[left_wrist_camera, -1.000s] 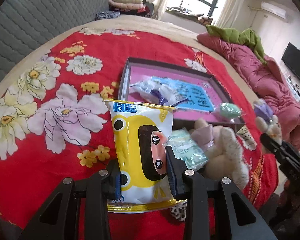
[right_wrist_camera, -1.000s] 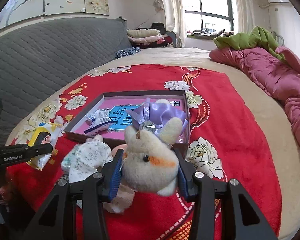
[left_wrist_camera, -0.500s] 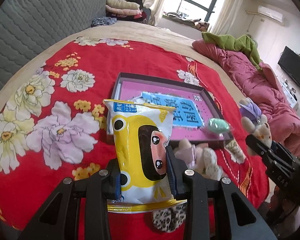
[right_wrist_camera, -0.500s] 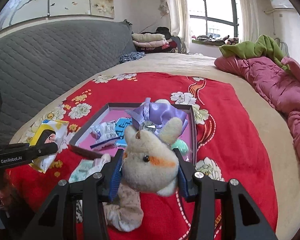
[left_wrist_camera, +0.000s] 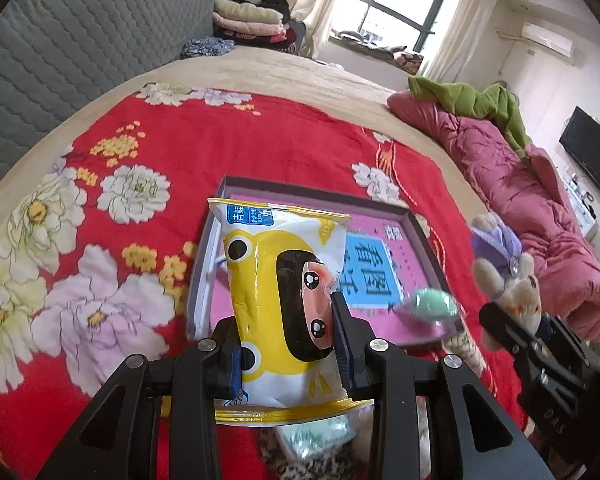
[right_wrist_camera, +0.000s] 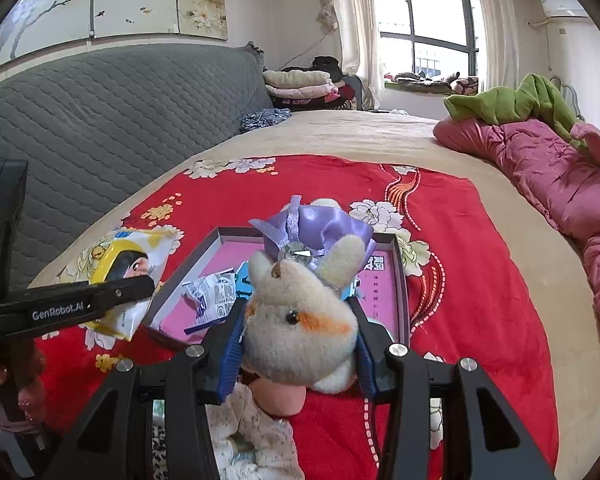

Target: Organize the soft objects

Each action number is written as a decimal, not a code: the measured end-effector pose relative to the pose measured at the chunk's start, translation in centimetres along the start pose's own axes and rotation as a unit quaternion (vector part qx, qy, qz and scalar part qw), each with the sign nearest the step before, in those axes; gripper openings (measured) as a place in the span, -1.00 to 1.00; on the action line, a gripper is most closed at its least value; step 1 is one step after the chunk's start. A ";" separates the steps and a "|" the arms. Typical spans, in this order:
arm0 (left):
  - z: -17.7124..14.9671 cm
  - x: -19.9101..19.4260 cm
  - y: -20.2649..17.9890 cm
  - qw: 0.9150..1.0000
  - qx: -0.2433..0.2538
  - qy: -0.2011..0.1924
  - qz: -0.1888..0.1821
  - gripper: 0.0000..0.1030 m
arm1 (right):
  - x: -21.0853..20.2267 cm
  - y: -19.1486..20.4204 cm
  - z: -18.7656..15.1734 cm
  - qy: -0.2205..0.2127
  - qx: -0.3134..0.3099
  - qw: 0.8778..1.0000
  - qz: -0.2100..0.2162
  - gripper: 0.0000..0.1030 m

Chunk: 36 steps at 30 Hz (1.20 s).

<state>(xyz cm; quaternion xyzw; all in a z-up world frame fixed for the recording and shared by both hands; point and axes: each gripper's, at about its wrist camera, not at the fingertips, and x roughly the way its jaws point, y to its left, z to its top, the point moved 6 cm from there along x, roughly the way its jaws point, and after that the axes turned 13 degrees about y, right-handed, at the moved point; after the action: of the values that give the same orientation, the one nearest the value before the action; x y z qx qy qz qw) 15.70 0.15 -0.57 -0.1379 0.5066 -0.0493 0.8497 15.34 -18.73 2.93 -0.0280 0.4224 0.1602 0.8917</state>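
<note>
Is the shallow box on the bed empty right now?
No. In the right wrist view the shallow box holds a crumpled white packet on its pink floor, and the left wrist view shows a green egg-shaped thing inside.

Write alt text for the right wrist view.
The right gripper clamps a beige plush toy with a purple bow above a shallow box on a red floral blanket. At left, the left gripper holds a yellow packet.

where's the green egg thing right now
In the left wrist view, the green egg lies inside the shallow box, at its near right corner on the pink lining, just right of the blue card.
</note>
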 end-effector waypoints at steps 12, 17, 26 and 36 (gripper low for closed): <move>2.7 3.7 0.8 0.999 0.008 -0.001 0.036 -0.29 | 2.0 -0.2 1.2 0.009 0.012 1.000 -0.015 -0.08; 2.6 6.1 1.6 0.999 0.012 0.020 0.042 -0.29 | 2.9 -0.2 1.4 0.017 0.015 1.000 -0.020 -0.08; 2.0 9.3 2.8 0.998 0.017 0.054 0.040 -0.29 | 5.4 0.3 1.6 0.038 0.011 0.999 -0.020 -0.08; 1.8 9.7 2.6 0.998 0.023 0.064 0.017 -0.29 | 10.3 2.0 0.2 0.109 -0.007 0.994 -0.006 -0.08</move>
<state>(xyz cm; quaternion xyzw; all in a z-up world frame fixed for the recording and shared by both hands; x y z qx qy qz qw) 21.80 0.77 -8.71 -0.1062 0.5609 -0.0557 0.8191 21.01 -14.06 -4.60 -0.0542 0.5157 0.1540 0.8411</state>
